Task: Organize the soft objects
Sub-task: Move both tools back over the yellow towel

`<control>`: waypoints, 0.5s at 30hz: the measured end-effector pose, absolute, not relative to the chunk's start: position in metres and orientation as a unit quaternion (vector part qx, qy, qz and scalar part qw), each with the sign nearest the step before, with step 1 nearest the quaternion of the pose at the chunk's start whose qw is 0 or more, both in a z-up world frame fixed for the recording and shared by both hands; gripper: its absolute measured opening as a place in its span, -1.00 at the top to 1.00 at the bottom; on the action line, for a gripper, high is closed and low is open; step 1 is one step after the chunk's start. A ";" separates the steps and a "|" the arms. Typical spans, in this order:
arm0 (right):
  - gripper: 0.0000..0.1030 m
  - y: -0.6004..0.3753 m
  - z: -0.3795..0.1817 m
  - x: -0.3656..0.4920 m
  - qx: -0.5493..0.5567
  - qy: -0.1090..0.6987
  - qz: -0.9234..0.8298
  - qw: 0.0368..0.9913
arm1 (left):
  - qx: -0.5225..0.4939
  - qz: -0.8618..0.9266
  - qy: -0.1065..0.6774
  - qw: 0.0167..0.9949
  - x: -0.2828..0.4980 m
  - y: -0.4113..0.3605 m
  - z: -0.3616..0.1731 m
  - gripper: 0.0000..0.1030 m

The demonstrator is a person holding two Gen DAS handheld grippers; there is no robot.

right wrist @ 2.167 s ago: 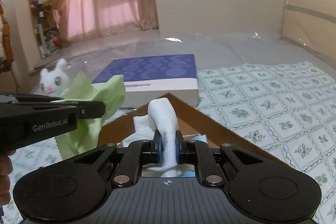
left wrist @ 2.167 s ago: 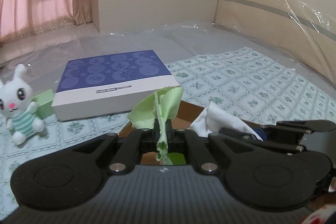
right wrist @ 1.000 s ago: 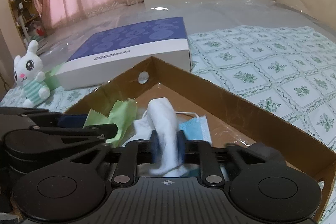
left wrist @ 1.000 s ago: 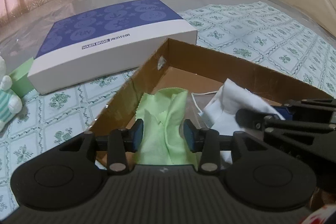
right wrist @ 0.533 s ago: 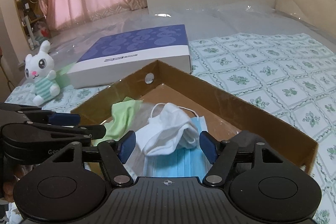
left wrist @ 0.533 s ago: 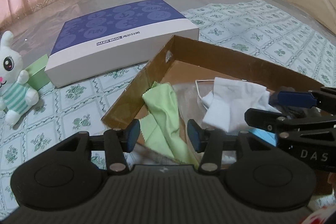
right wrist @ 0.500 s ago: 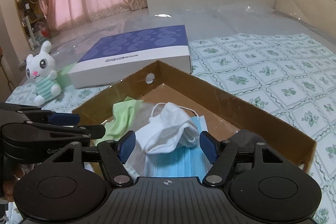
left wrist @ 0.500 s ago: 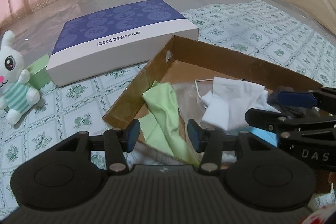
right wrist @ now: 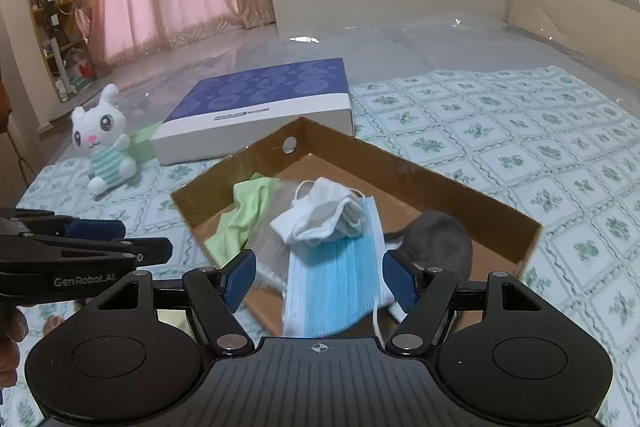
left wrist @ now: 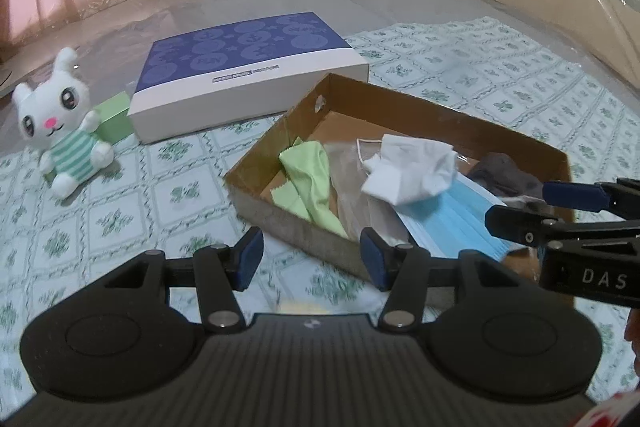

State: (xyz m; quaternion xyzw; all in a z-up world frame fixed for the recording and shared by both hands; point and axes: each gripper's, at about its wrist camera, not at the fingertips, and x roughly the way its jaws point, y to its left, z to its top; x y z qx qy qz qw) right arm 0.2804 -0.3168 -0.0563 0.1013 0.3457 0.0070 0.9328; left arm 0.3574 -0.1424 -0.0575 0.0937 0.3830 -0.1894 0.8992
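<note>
cardboard box [right wrist: 460, 193] on the patterned bedspread [right wrist: 540, 147] holds the soft things: green cloth [left wrist: 310, 177] at its left end, white mask [right wrist: 320, 215] crumpled on a blue mask [right wrist: 340, 283], grey cloth [right wrist: 440, 243] at the right. left gripper [left wrist: 311, 259] and right gripper [right wrist: 320, 281] both hang above the near rim, jaws apart and empty, having just been opening. plush rabbit [left wrist: 64, 123] sits by a purple-lidded box [left wrist: 248, 71].
</note>
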 end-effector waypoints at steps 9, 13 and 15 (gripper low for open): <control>-0.36 -0.303 -0.038 0.232 0.100 0.353 0.015 0.930 | 0.086 -0.175 0.378 0.905 0.299 -0.114 -0.037 0.01; -0.36 -0.296 -0.034 0.210 0.102 0.354 0.024 0.929 | 0.085 -0.168 0.378 0.906 0.273 -0.099 -0.032 0.01; -0.36 -0.294 -0.032 0.200 0.104 0.354 0.029 0.929 | 0.084 -0.163 0.379 0.907 0.261 -0.091 -0.030 0.01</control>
